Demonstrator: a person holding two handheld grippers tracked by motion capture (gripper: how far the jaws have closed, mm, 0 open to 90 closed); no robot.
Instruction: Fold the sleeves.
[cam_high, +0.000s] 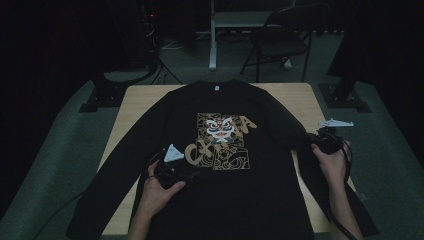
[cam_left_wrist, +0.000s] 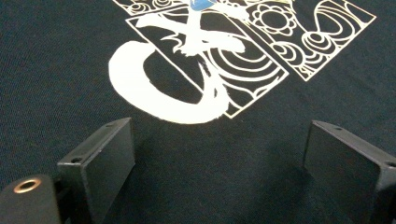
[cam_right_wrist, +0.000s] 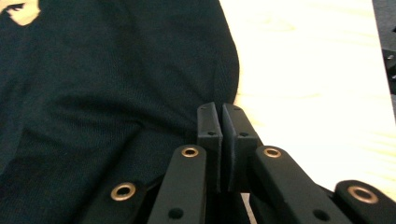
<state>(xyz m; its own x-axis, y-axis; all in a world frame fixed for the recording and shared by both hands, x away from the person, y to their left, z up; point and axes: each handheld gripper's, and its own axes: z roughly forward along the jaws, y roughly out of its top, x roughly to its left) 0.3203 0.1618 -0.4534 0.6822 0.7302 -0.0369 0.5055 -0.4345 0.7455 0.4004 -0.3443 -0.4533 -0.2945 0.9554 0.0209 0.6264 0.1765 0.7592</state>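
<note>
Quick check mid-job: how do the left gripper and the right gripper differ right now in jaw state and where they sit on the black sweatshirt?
The left gripper has its jaws wide apart with nothing between them; the right gripper has its jaws closed together, seemingly pinching the edge of the black sweatshirt. The left gripper sits over the chest, just below the gold print; the right gripper sits at the sleeve edge, beside bare wooden table. Both are hand-held, low against the fabric.
</note>
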